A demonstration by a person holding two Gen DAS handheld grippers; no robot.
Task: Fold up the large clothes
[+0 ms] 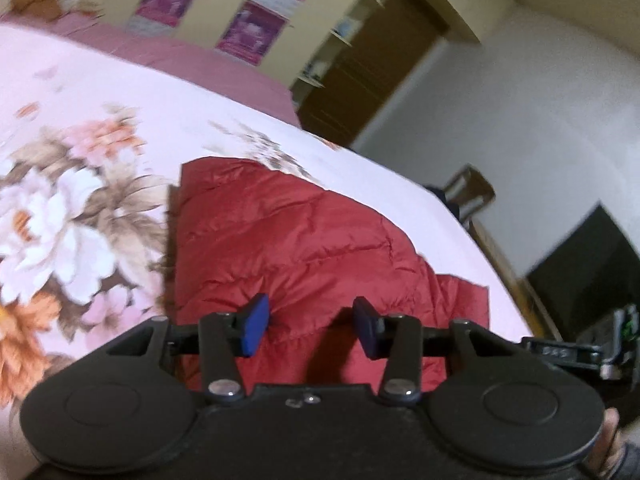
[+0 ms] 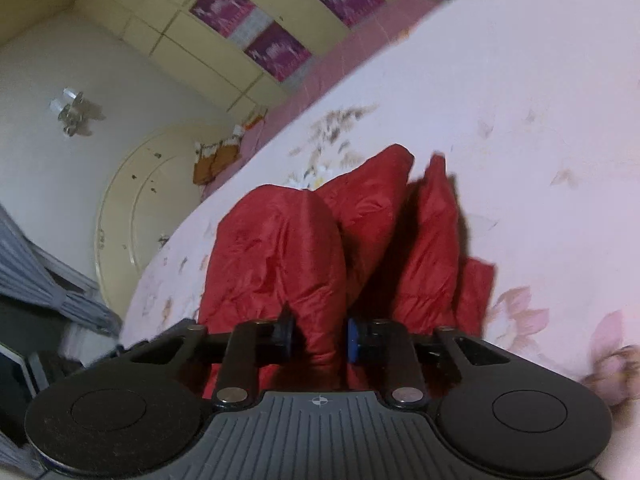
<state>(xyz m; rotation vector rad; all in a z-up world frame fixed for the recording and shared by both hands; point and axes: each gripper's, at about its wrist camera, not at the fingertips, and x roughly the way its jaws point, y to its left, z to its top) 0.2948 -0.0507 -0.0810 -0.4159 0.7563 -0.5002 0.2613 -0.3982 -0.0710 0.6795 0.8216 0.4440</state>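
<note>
A red quilted puffer jacket (image 1: 288,240) lies on a pink floral bedspread (image 1: 80,200). In the left wrist view my left gripper (image 1: 311,326) hovers over its near part. The blue pads (image 1: 256,326) stand well apart and only the jacket's flat surface shows behind the gap. In the right wrist view the jacket (image 2: 276,248) is bunched into raised folds. My right gripper (image 2: 320,338) has a ridge of red fabric filling the narrow gap between its pads (image 2: 352,340), so it is shut on that fold.
The bed's edge (image 1: 460,208) curves off to the right, with a wooden chair (image 1: 468,188) and a dark screen (image 1: 592,264) beyond it. A cream wardrobe with purple panels (image 2: 276,52) stands behind the bed. A round cream panel (image 2: 132,208) and grey-blue fabric (image 2: 24,264) sit left of the bed.
</note>
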